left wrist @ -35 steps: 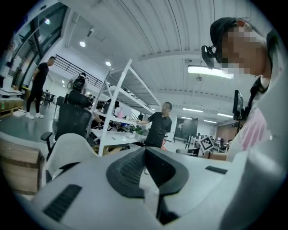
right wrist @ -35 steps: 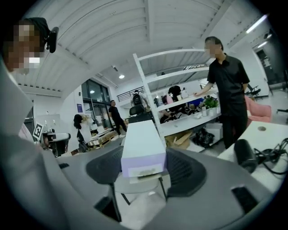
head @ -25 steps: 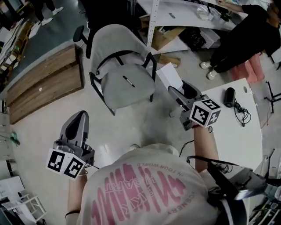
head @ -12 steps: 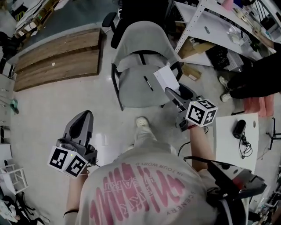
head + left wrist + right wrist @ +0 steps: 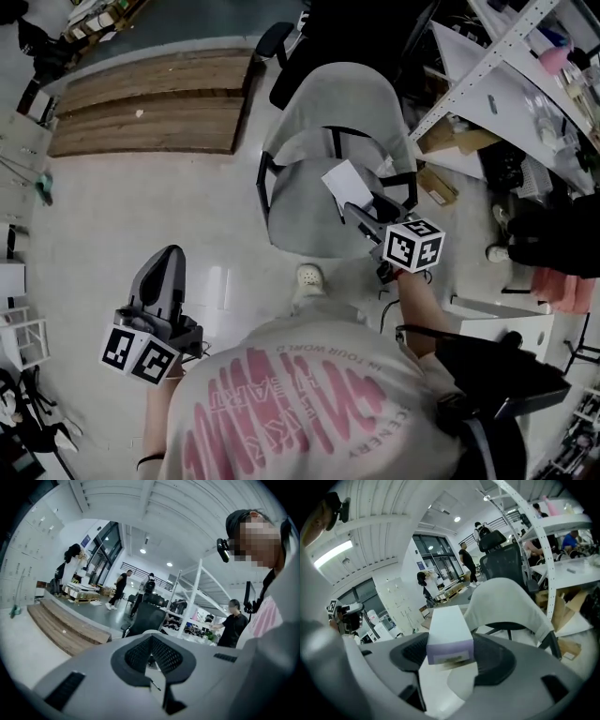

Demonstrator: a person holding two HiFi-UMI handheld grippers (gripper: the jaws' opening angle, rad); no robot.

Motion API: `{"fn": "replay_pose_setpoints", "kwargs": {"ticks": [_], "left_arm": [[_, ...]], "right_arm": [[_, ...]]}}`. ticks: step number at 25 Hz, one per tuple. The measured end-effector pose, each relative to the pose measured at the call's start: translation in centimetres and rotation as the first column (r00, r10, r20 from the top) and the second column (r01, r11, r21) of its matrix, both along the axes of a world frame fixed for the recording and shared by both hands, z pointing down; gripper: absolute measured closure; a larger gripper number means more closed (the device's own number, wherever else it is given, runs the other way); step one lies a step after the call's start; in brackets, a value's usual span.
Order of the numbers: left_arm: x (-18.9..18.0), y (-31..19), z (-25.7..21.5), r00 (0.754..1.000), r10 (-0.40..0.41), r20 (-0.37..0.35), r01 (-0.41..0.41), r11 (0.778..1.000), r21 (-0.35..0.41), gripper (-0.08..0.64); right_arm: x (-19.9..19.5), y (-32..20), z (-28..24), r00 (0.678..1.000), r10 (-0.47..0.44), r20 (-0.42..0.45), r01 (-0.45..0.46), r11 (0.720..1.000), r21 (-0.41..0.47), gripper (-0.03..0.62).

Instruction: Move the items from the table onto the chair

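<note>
While clamped in right claw, box overhangs chair.

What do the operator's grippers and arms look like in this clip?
Both the left claw and right claw are grey tapered plastic shells with black mesh pads, each carrying a white cube with black square markers. The person wears a short-sleeved white T-shirt with pink lettering.

Looks like an open workshop-style office, with white slotted metal shelving and cardboard just right of the right gripper, a low wooden platform well ahead of the left gripper, black mesh office chairs, loaded pallets near tall glazed doors, and people standing about farther off.
</note>
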State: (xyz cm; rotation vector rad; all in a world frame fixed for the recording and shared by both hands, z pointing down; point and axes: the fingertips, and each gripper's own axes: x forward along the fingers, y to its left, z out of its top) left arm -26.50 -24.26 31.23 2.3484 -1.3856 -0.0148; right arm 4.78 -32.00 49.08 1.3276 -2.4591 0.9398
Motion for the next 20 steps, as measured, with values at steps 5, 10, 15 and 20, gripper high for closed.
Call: {"fn": "replay_pose_setpoints", "kwargs": {"ticks": [5,10,15,20], "left_arm": [[-1.3,-2.3,-0.5,0.988,-0.151,0.008,0.151,0.988,-0.018,0.551],[-2.7,-3.1,0.8,0.966,-0.253,0.043,0.256,0.963,-0.088,0.551],[-2.7,-3.8,1.7,0.952,-0.283,0.113,0.297,0.946,-0.134,0.551],[-3.3,-2.7,3.5,0.932,-0.325,0.163,0.354,0.911,-0.209,0.551]], "right_arm": [[-0.5,-3.5,6.4,0.998,-0.069,-0.013,0.066,0.987,-0.145,0.284],[-1.5,-5.5,13.5,0.989,-0.134,-0.057,0.111,0.947,-0.3,0.284],[-2.1,-6.5,20.4,0.97,-0.169,-0.172,0.078,0.896,-0.438,0.284],[-3.2,-3.8,26.4,0.921,-0.272,-0.28,0.068,0.819,-0.57,0.284]]}}
